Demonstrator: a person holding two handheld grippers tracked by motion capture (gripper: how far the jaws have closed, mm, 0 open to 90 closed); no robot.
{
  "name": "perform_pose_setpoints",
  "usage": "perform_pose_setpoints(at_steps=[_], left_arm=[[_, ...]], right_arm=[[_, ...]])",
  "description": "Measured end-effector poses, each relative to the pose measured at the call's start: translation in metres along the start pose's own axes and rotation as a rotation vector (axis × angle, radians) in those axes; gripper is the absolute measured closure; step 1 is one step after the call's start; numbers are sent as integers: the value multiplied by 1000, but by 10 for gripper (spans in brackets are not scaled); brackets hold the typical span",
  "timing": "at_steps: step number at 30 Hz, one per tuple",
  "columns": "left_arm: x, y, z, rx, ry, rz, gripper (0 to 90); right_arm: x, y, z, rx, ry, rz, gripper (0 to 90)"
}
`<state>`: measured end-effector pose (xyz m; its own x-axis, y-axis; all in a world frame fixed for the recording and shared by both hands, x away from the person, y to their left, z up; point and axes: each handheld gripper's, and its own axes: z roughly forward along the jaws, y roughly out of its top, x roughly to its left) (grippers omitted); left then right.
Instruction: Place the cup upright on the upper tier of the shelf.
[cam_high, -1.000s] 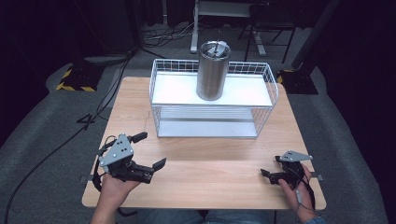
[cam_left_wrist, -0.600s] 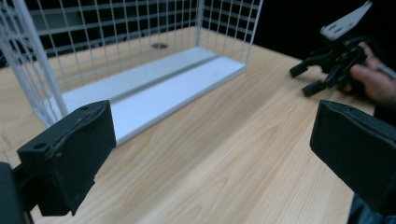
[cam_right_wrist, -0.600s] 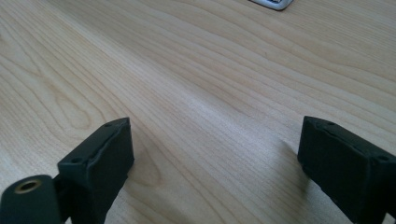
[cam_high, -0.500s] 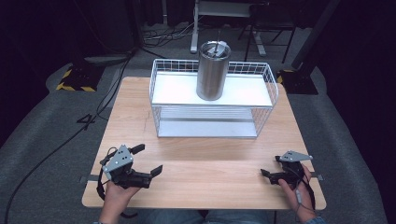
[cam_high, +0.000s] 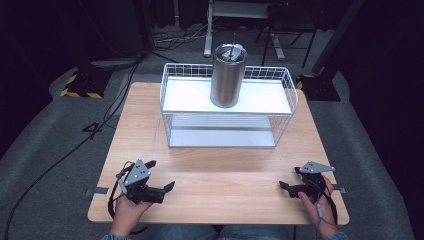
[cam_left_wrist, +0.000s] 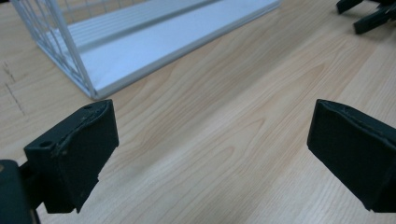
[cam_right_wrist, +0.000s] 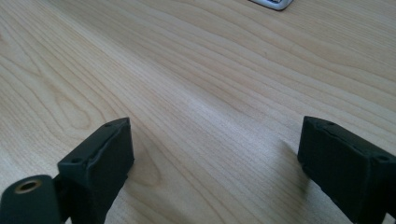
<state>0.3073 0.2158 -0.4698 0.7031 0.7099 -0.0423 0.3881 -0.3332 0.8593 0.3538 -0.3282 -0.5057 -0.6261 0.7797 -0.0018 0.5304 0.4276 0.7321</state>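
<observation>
- High view: steel tumbler (cam_high: 228, 76) stands upright on the wire rack's (cam_high: 280, 131) top shelf, untouched.
- Left gripper (cam_high: 159, 176) has drawn back toward the table's (cam_high: 225, 190) near edge, jaws spread, empty.
- Right gripper (cam_high: 291, 179) parked, jaws spread too; no approach under way.

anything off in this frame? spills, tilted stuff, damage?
Nothing stands out. The steel tumbler stands upright on the top shelf of the white wire rack, which sits square on the wooden table. No spill or damage shows. The left gripper and right gripper are open and hold nothing, near the table's front edge.
</observation>
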Motion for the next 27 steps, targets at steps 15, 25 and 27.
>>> perform_pose_setpoints(at_steps=[15,25,27], left_arm=[[6,-9,15,146,19,-11,25],[6,-12,23,230,27,4,25],[5,-12,24,234,25,-4,25]], right_arm=[[0,0,0,0,0,-1,111],[0,0,0,0,0,0,111],[0,0,0,0,0,0,111]])
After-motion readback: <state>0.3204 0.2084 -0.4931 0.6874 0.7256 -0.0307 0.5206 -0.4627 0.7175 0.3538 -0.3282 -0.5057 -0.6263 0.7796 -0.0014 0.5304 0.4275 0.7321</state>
